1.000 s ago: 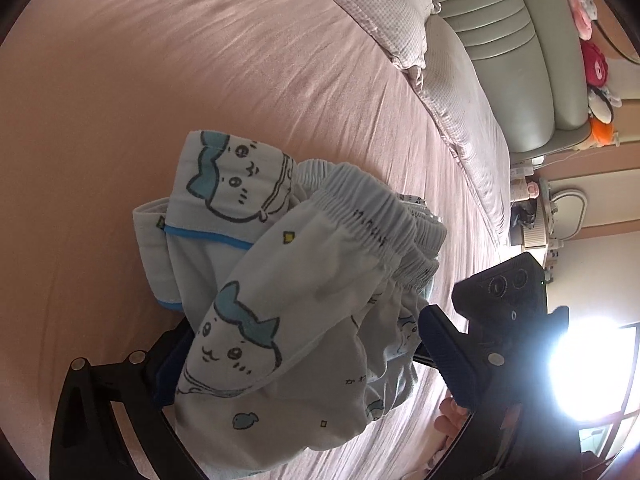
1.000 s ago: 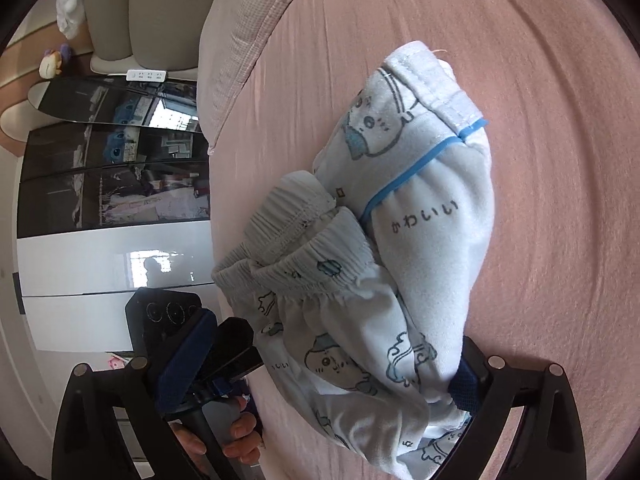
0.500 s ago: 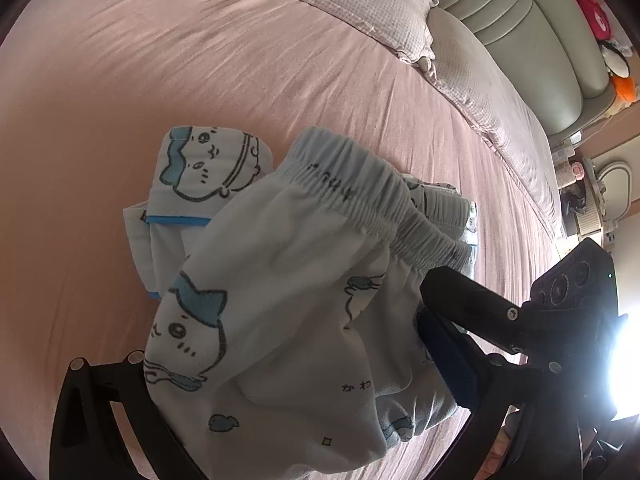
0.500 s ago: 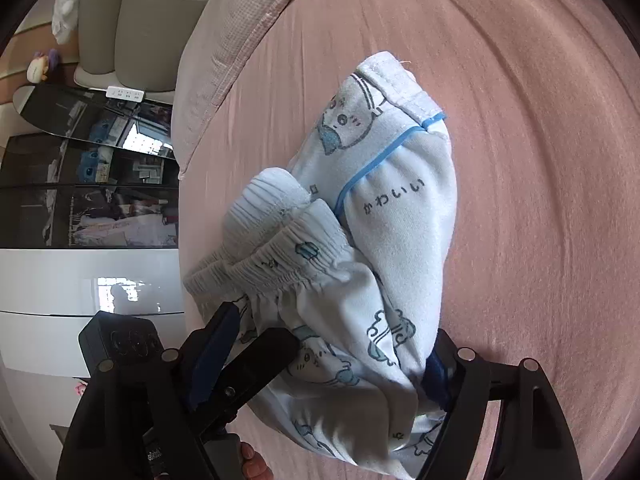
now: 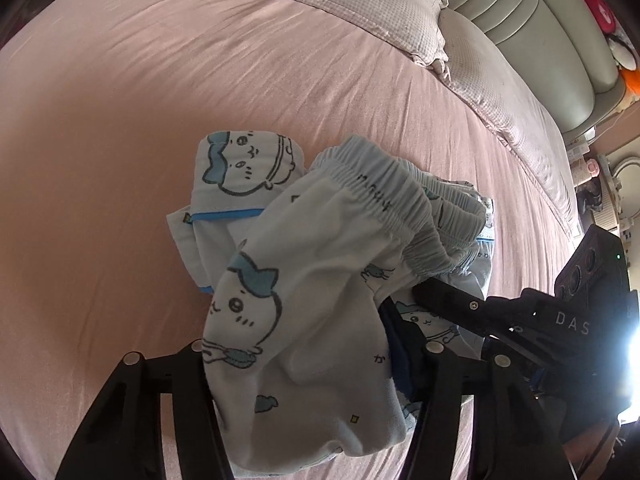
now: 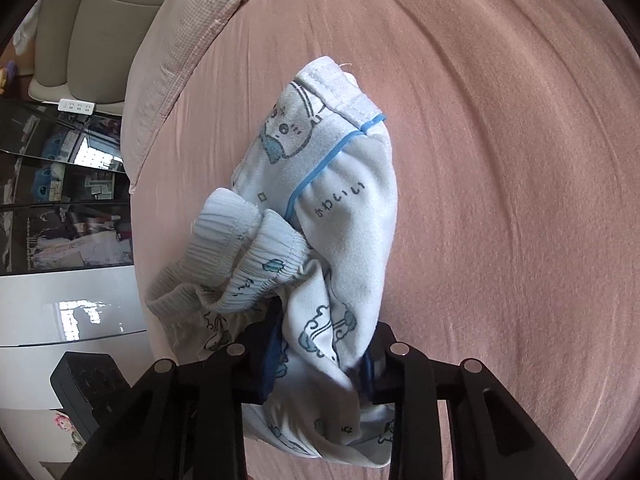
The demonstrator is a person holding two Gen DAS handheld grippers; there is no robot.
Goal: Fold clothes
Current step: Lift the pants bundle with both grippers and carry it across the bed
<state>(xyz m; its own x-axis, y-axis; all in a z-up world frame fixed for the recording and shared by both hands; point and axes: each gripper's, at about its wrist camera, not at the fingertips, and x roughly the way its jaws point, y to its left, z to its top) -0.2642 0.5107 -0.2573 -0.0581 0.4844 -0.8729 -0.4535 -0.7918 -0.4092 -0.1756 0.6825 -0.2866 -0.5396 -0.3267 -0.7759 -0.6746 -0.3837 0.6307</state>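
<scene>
Pale blue pajama shorts [image 5: 304,300] with cartoon prints, blue piping and a gathered elastic waistband [image 5: 384,200] hang bunched over the pink bedsheet [image 5: 120,120]. My left gripper [image 5: 304,364] is shut on the thick fold of cloth near the bottom of its view. The right gripper [image 5: 452,304] reaches in from the right and touches the same bundle. In the right wrist view, the shorts [image 6: 344,208] rise from my right gripper [image 6: 324,364], which is shut on their lower folds; the waistband [image 6: 248,248] droops to the left. The fingertips are hidden in fabric.
Two quilted pillows [image 5: 360,12] lie along the bed's far side before a padded grey-green headboard [image 5: 540,20]. Plush toys [image 5: 624,64] sit at the upper right. In the right wrist view, a pillow [image 6: 192,28], dark glass cabinet doors [image 6: 60,200] and the left gripper's camera block [image 6: 84,380] show at left.
Both grippers have drawn closer together, bunching the shorts into a tighter bundle. The right gripper now crosses just behind the left one, and the waistband has slumped over.
</scene>
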